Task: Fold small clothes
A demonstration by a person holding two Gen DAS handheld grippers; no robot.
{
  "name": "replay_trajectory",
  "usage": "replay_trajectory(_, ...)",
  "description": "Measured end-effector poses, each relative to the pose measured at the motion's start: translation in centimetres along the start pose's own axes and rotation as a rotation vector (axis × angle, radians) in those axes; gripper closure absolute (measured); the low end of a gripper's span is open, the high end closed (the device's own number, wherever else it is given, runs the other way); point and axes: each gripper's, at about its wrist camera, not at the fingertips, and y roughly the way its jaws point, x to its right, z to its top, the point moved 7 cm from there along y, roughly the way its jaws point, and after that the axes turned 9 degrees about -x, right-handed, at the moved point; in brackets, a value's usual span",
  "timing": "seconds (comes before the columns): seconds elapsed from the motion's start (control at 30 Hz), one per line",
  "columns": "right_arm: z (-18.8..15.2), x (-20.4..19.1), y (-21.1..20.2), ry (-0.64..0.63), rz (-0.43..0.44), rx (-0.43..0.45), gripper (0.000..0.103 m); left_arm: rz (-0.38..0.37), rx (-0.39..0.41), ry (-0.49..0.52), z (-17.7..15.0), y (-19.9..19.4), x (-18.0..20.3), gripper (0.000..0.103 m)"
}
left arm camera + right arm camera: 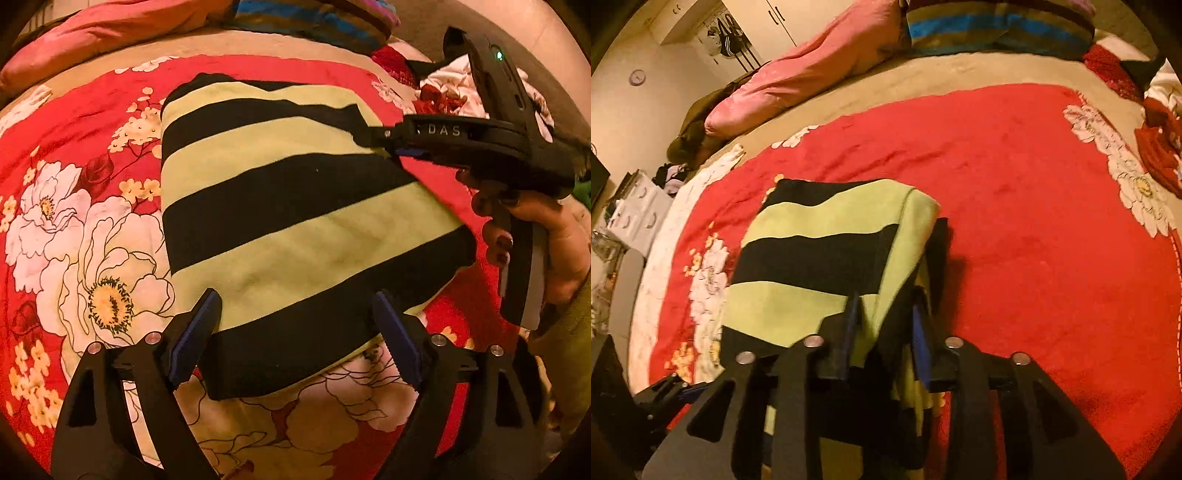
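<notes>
A small garment with broad black and light-green stripes (280,206) lies folded on a red floral bedspread (74,147). My left gripper (295,332) is open, its blue-padded fingers either side of the garment's near black edge, not gripping it. My right gripper (886,325) is shut on the garment's right edge (827,258), with the cloth pinched between its blue pads. The right gripper also shows in the left wrist view (388,142), held by a hand at the garment's far right edge.
A pink pillow (812,70) and a striped blue-brown cushion (997,33) lie at the head of the bed. A pile of red and white clothes (1160,147) sits at the far right. White drawers (635,214) stand left of the bed.
</notes>
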Motion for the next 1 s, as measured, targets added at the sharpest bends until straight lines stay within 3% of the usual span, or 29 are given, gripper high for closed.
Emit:
replay_trajectory(0.17,-0.2,-0.2,-2.9,-0.004,-0.016,0.071,0.056,-0.009,-0.001,-0.012,0.2,-0.1,-0.4,0.026)
replay_trajectory(0.23,-0.5,-1.1,-5.1,-0.038,0.020,0.129,0.050,-0.023,0.005,-0.028,0.1,-0.2,-0.6,0.026)
replay_trajectory(0.33,-1.9,-2.8,-7.2,-0.125,0.028,0.165,0.049,-0.030,0.009,-0.034,-0.4,-0.6,-0.6,0.026)
replay_trajectory(0.5,-4.3,-3.7,-6.9,-0.179,0.063,0.109,0.049,-0.029,0.007,-0.039,-0.6,-0.5,-0.8,0.026)
replay_trajectory(0.57,-5.1,-3.1,-5.5,-0.173,0.023,0.069,0.049,-0.029,0.005,-0.044,-0.7,-0.5,-0.9,0.026)
replay_trajectory(0.63,-5.9,-2.1,-4.0,-0.142,-0.045,0.004,0.051,-0.028,0.003,-0.045,-0.9,-0.5,-1.0,0.026)
replay_trajectory(0.77,-7.0,-0.7,-1.5,-0.018,-0.029,-0.074,0.051,-0.031,-0.003,-0.049,-1.1,-0.4,-1.3,0.026)
replay_trajectory(0.9,-6.7,-1.1,-2.1,-0.007,0.006,-0.054,0.048,-0.024,0.001,-0.060,-1.0,-0.6,-1.3,0.026)
replay_trajectory(1.0,-5.7,-0.6,-3.9,0.028,0.075,0.006,0.037,-0.027,0.034,-0.074,-0.7,-1.7,-1.5,0.024)
